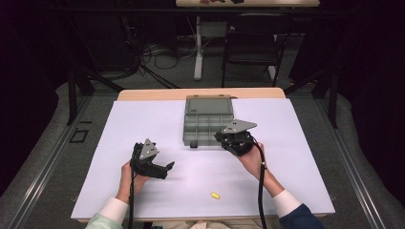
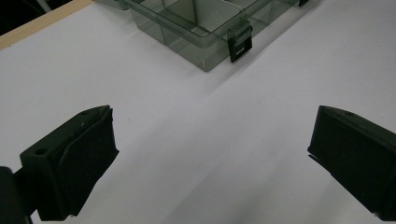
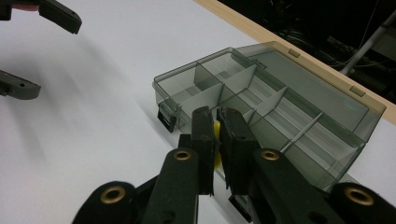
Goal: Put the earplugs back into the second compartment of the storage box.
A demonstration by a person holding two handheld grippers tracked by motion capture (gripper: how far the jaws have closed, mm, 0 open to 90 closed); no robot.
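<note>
A white tabletop (image 1: 143, 129) has a wooden edge at the back. Behind it stands a dark chair (image 1: 250, 45) on a grey floor (image 1: 57, 157). Black cables (image 1: 157, 59) lie near a white table leg (image 1: 198, 47).

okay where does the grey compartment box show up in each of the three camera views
High view: box at table centre, far side, lid open, just left of the right gripper.
Left gripper view: box along the top edge, front corner and latch showing.
Right gripper view: box centre right, behind the jaws.
Shared landmark: the black latch on its front wall.
</note>
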